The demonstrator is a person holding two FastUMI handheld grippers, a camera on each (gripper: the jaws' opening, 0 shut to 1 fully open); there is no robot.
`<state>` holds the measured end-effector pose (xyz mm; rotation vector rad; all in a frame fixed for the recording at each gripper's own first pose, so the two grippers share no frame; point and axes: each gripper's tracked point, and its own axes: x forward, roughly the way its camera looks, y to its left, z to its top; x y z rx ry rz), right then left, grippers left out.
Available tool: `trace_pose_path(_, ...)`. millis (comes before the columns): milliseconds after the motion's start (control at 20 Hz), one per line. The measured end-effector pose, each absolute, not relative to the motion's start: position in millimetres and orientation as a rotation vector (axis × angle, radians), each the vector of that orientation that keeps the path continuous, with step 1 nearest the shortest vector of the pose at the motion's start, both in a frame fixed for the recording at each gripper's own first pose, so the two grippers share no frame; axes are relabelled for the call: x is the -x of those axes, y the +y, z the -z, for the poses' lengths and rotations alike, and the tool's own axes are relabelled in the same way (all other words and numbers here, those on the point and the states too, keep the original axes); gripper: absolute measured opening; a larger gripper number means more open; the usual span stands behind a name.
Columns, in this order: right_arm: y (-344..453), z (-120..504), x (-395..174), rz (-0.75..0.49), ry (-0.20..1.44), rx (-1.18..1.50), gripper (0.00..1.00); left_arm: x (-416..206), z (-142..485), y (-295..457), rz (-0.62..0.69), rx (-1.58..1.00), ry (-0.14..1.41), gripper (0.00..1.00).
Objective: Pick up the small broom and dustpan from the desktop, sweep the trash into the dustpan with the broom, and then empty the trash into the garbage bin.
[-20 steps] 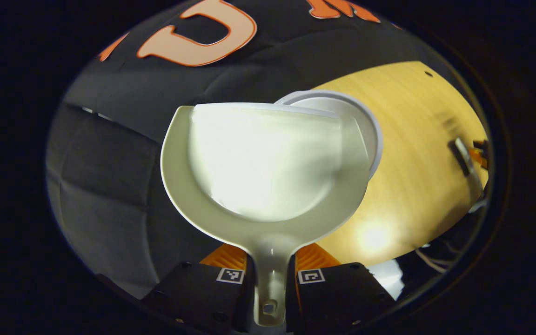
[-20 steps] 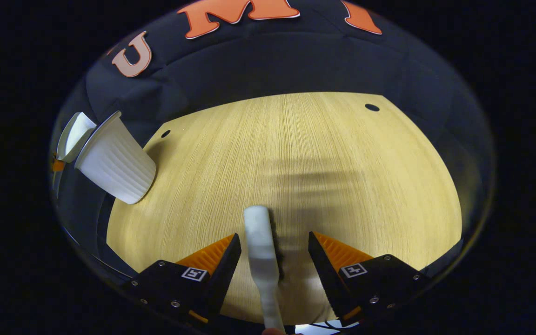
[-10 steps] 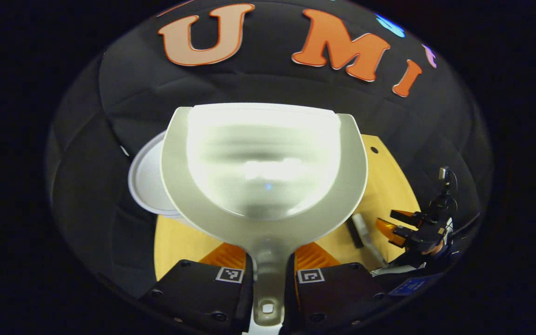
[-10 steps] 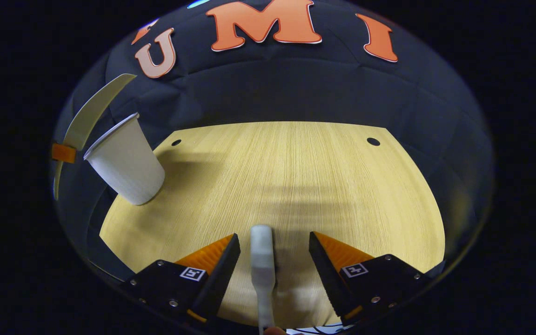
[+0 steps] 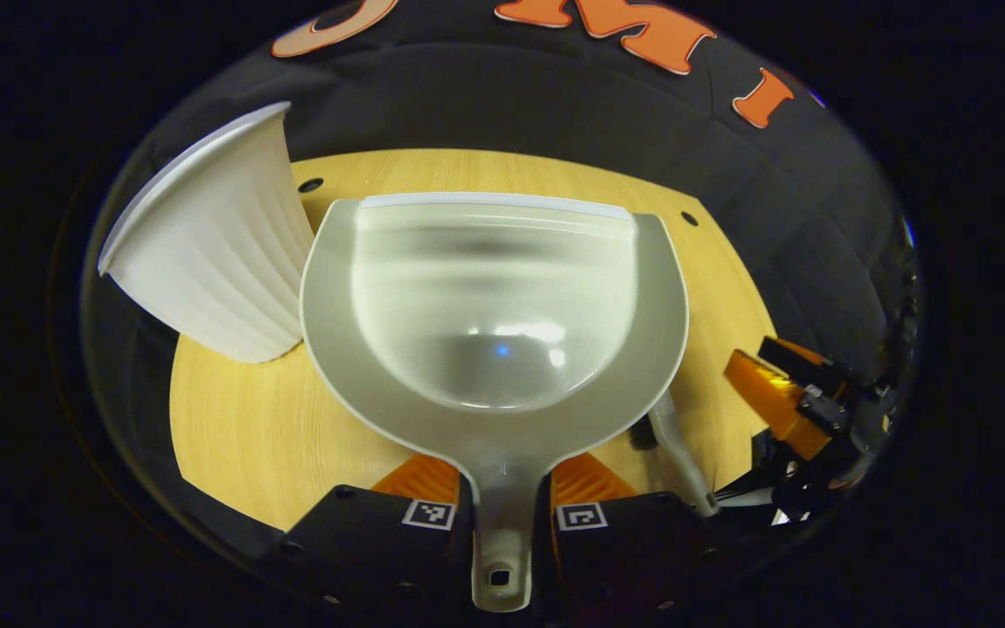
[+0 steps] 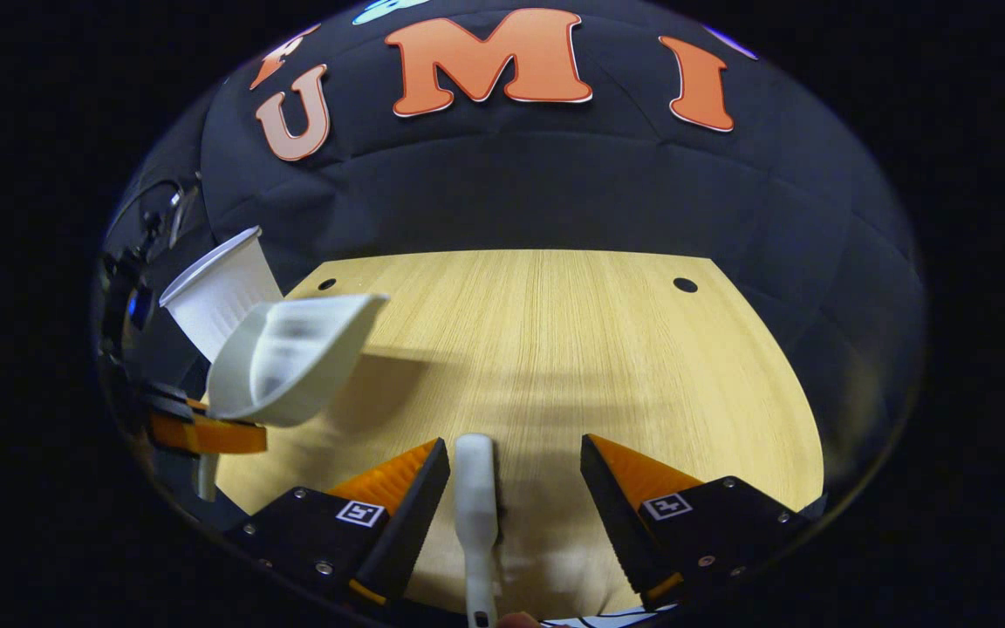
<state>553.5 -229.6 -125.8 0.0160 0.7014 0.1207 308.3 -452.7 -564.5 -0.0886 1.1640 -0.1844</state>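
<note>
The pale dustpan (image 5: 494, 296) is gripped by its handle in my left gripper (image 5: 502, 475), which is shut on it. I see nothing lying inside the pan. It hangs over the wooden table (image 5: 241, 419), just right of the white ribbed garbage bin (image 5: 206, 253). The small broom (image 6: 476, 493) lies flat on the table (image 6: 572, 349), handle toward me. It sits between the open fingers of my right gripper (image 6: 513, 445), and neither finger touches it. From the right gripper view, the dustpan (image 6: 289, 358) floats at the left in front of the bin (image 6: 215, 292).
The bin stands at the table's left edge, close to the dustpan's rim. From the left gripper view, the broom (image 5: 673, 440) and the right gripper (image 5: 786, 392) are low on the right. Small dark holes (image 6: 685, 285) mark the table's far corners.
My left gripper has swung the dustpan away from above the bin's mouth and back over the table beside the bin. The right gripper stays open around the lying broom.
</note>
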Motion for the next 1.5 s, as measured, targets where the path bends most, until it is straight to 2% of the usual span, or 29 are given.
trace_pose_path(500,-235,138,-551,-0.129,0.742,-0.003,0.92,-285,637,-453,0.126,0.035,1.315,0.28)
trace_pose_path(1000,-227,150,-549,-0.147,0.775,0.003,0.92,-284,657,-460,0.139,0.046,1.355,0.3)
trace_pose_path(1200,-224,150,-551,-0.147,0.775,-0.002,0.92,-279,658,-467,0.154,0.071,1.351,0.37)
trace_pose_path(1300,-222,150,-551,-0.146,0.775,0.0,0.92,-278,658,-465,0.151,0.076,1.362,0.51)
trace_pose_path(1350,-222,150,-551,-0.146,0.774,-0.001,0.92,-278,658,-464,0.15,0.075,1.353,0.62)
trace_pose_path(1400,-224,151,-551,-0.142,0.774,0.002,0.92,-281,655,-465,0.153,0.086,1.337,0.68)
trace_pose_path(1500,-225,148,-550,-0.137,0.77,0.001,0.92,-283,650,-468,0.163,0.094,1.324,0.7)
